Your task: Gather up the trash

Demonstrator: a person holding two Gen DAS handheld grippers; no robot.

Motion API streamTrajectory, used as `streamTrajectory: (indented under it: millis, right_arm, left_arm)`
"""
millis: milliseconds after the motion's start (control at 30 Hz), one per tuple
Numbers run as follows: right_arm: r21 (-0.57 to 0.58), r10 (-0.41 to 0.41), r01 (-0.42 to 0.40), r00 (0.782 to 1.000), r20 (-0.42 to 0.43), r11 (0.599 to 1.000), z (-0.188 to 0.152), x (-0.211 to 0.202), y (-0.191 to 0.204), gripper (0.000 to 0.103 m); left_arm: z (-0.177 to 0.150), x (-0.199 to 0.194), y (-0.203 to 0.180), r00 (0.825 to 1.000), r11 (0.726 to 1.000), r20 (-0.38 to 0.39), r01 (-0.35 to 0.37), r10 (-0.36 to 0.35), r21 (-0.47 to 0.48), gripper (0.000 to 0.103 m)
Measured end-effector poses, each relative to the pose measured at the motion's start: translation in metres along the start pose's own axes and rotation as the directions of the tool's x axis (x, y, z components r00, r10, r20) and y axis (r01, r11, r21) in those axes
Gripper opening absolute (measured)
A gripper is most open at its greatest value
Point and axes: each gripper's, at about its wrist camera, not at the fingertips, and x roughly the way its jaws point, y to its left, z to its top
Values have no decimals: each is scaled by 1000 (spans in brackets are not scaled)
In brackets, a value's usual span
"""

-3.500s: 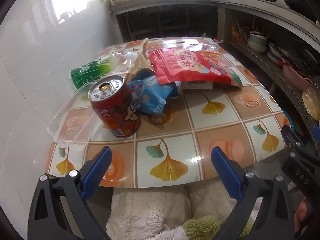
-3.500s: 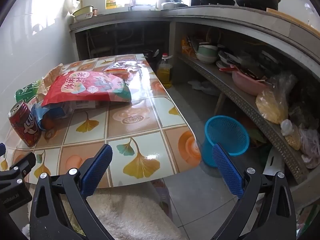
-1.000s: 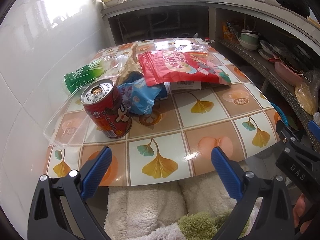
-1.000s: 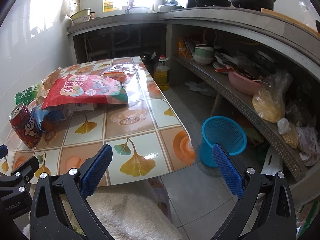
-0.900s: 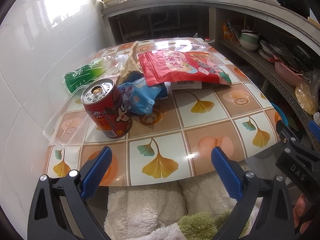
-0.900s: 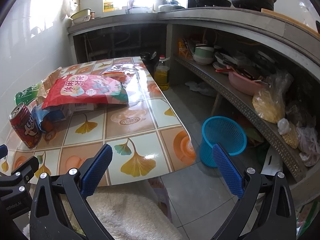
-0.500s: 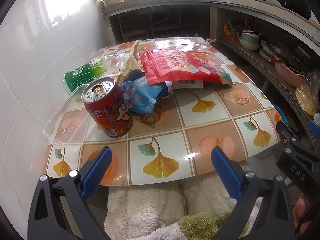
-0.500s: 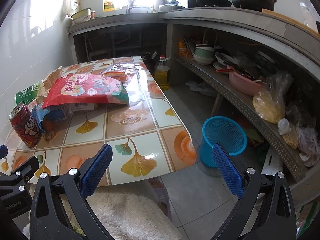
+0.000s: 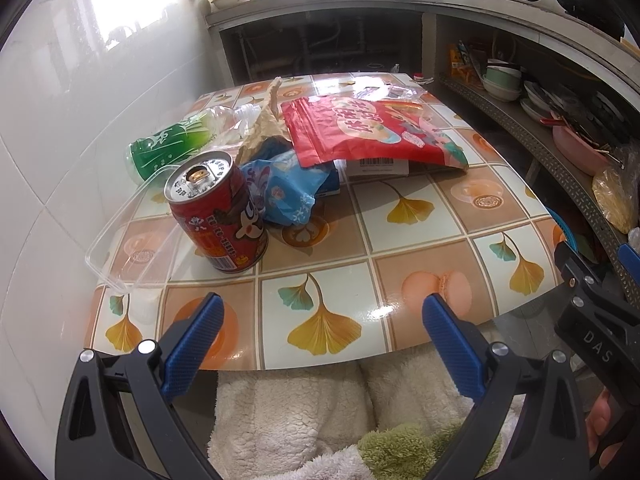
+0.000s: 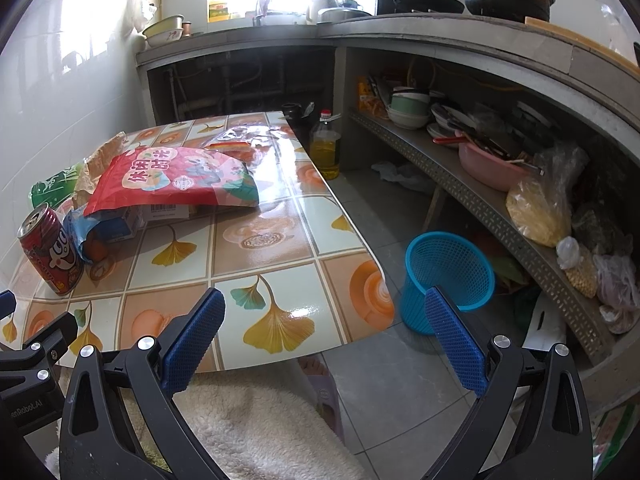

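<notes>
Scanning the left wrist view first: your left gripper (image 9: 320,332) hangs at the table's near edge, jaws spread wide, nothing between the blue pads. Since a few seconds back the frame has barely drifted; the trash pile sits a touch lower and nearer, nothing lifted. Judgement: the collecting has not started, and you are only lining up.

- Red printed drink can (image 9: 218,216), upright, at 11 o'clock from the jaws, its tab hole open.
- Clear plastic tray lid (image 9: 132,240) at 10 o'clock, touching the can's left side, by the look of it.
- Crumpled blue snack wrapper (image 9: 286,192) just beyond the can, at 12 o'clock.
- Large red snack bag (image 9: 368,132) lies farther back, over a white carton whose barcode shows.
- Green-labelled clear plastic bottle (image 9: 176,142) lies on its side by the wall.
- Brown paper (image 9: 260,128) stands between bottle and bag.

The tiled-pattern table (image 9: 420,240) is bare near you.

Right wrist view: your right gripper (image 10: 322,332) is likewise fully open and empty, over the table's near right corner. This view, too, has hardly shifted. The blue mesh plastic basket (image 10: 448,264) stands on the floor at 1 o'clock, well apart from the pile, a likely bin.

Hard to make out: what the red bag covers, and the glare-washed clear wrapper at the far table end. Your left gripper is cut off at the frame's left edge.
</notes>
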Motion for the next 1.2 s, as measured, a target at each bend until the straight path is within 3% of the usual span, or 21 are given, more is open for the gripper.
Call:
streamTrajectory:
  millis: [500, 733, 833, 967, 1100, 1200]
  right_arm:
    - [-21, 31, -31, 1000, -4, 999, 1, 5, 10, 95]
    - [-89, 97, -97, 995, -4, 991, 9, 14, 23, 95]
    - [-134, 128, -125, 992, 10, 983, 13, 16, 32, 95]
    - [-194, 195, -184, 980, 40, 964, 19, 17, 44, 95]
    - [-234, 287, -270, 957, 44, 934, 29, 21, 54, 95]
    - [-211, 374, -363, 927, 12, 908, 43, 26, 58, 95]
  left_arm:
    - [2, 2, 14, 1000, 999, 2, 13, -13, -37, 97]
    - [9, -7, 65, 995, 978, 91, 48, -30, -202, 97]
    - [8, -10, 86, 990, 972, 140, 64, -33, -227, 97]
    - [6, -13, 105, 975, 975, 220, 68, -20, -214, 97]
    - [5, -11, 120, 958, 966, 265, 162, -106, -200, 97]
    - [6, -4, 125, 945, 949, 282, 232, -167, -215, 97]
